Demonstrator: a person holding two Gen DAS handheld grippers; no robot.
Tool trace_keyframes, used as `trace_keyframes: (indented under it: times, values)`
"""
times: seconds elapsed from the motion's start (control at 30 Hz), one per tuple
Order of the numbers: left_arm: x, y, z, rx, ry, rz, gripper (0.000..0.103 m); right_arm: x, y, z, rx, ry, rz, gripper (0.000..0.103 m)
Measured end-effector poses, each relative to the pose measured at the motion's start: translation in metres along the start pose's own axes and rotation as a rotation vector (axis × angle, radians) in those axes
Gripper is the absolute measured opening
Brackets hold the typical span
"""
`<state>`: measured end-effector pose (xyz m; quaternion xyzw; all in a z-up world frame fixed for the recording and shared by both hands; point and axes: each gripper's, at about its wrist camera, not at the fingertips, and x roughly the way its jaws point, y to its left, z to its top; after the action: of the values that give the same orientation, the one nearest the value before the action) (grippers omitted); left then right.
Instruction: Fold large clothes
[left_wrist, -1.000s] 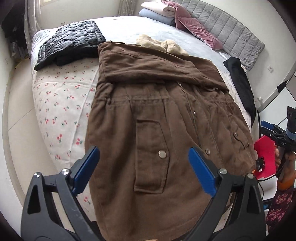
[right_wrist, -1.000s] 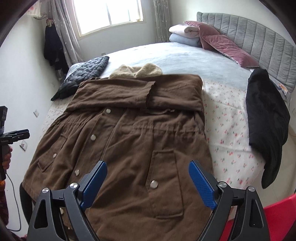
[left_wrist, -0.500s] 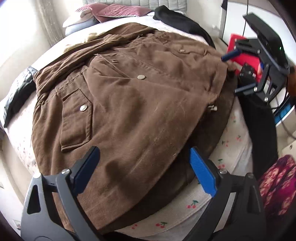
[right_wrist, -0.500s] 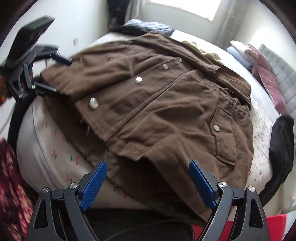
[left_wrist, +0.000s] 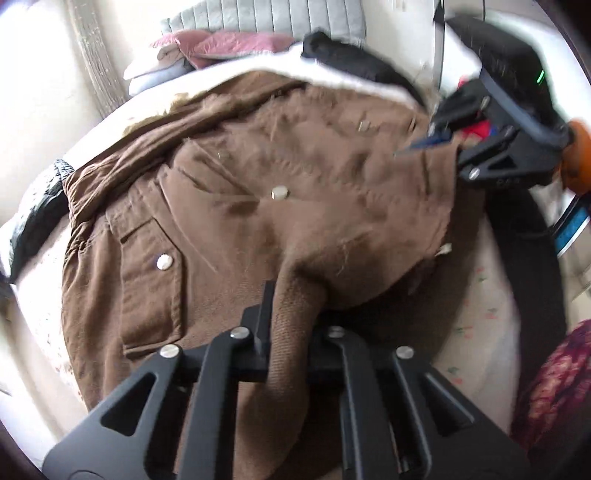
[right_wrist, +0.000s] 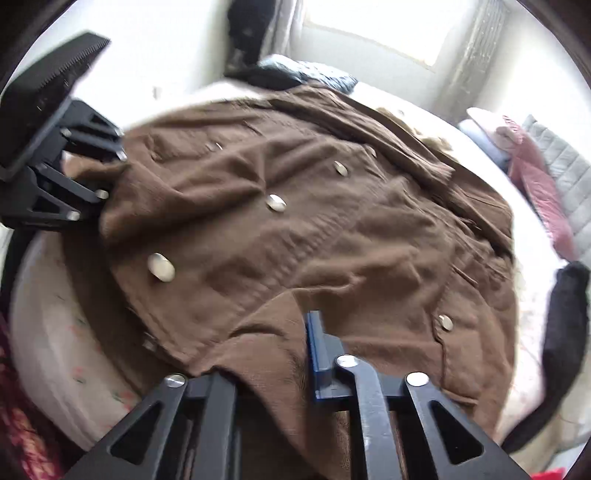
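Spread across the bed (left_wrist: 476, 332) with its snaps up: a large brown coat (left_wrist: 314, 177), hem hanging toward the near edge. At the far left in the left wrist view, a dark quilted jacket (left_wrist: 37, 218) on the mattress beside the coat's shoulder. Next, a flap pocket (left_wrist: 151, 273) with a metal snap. Nearer the middle, the left gripper (left_wrist: 291, 317), fingers closing and already clamped on a bunched ridge of the coat's hem, the cloth humped up between them. Beyond, pink pillows (left_wrist: 236, 40) against a grey padded headboard (left_wrist: 266, 14), and a black garment (left_wrist: 362, 66) past the coat's far side. At the right, the right gripper (left_wrist: 439, 129), blurred, fingers closing, pinching the coat's other hem corner. In the right wrist view, cloth draped over one blue finger (right_wrist: 317, 347) and gripped there.
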<state>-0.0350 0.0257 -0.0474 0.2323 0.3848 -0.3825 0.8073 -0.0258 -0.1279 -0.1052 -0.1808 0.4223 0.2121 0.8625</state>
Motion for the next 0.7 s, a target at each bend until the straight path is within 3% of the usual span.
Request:
trace_keyframes:
  times: [0.1, 0.17, 0.23, 0.3, 0.43, 0.5, 0.63, 0.7]
  values:
    - [-0.003, 0.006, -0.013, 0.026, 0.055, -0.062, 0.009, -0.010, -0.015, -0.009, 0.034, 0.009, 0.106, 0.006]
    - [0.009, 0.000, -0.028, 0.087, 0.141, -0.071, 0.010, -0.002, -0.017, -0.020, 0.003, 0.100, 0.119, 0.005]
    - [0.005, -0.003, -0.031, 0.118, 0.138, -0.076, 0.010, 0.011, -0.014, -0.033, -0.034, 0.208, 0.122, 0.005]
    - [-0.002, 0.002, -0.027, 0.104, 0.177, -0.125, 0.013, 0.007, -0.018, -0.036, -0.020, 0.227, 0.149, 0.007]
    - [-0.027, 0.008, -0.024, 0.111, 0.200, -0.259, 0.040, -0.014, -0.026, -0.040, -0.025, 0.305, 0.234, 0.015]
    - [-0.041, 0.010, -0.021, 0.112, 0.171, -0.286, 0.051, -0.029, -0.029, -0.039, -0.024, 0.284, 0.234, 0.023]
    - [-0.054, 0.020, 0.000, 0.041, 0.027, -0.340, 0.068, -0.056, -0.048, -0.017, 0.085, 0.108, 0.266, 0.061]
    - [-0.045, 0.025, 0.017, -0.035, -0.038, -0.323, 0.079, -0.052, -0.060, -0.001, 0.159, 0.039, 0.271, 0.069]
